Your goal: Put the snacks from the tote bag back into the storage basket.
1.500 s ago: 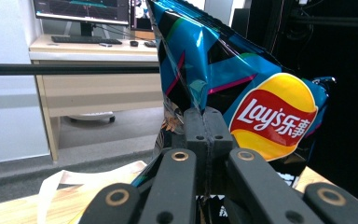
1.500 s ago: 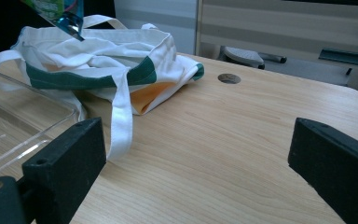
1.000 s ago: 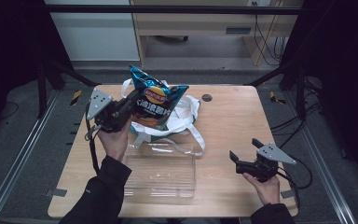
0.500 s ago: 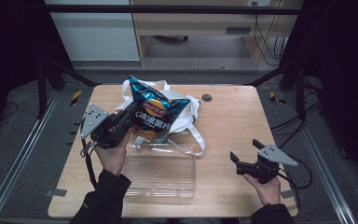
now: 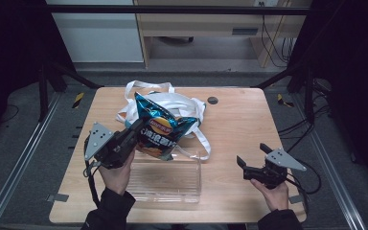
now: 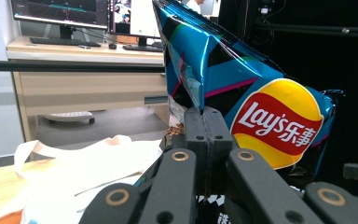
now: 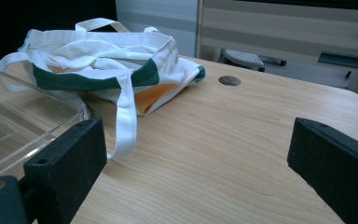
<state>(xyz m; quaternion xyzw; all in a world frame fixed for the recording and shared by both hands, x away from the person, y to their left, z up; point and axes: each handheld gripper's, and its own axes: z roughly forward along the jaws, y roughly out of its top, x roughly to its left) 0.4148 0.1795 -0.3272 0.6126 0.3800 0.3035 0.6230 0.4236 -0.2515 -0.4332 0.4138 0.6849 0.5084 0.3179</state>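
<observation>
L claw (image 6: pixel 204 122) clamps chip bag (image 6: pixel 242 88); R claw (image 7: pixel 196 163) wide.

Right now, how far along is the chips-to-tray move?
Done: chip bag is out of the tote bag, pinched in the shut left gripper. In hand: it hangs above the clear tray's far edge. Left: lower and release. Right gripper is open, idle.

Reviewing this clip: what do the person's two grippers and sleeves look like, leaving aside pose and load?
Both are black two-jaw tools. The left gripper carries a grey three-cornered plate and a black cable that loops down beside the forearm; its linkage bars have brass-coloured rivets. The right gripper has the same grey plate, a black cable behind it, and blocky, matte jaws. Both sleeves are dark.
</observation>
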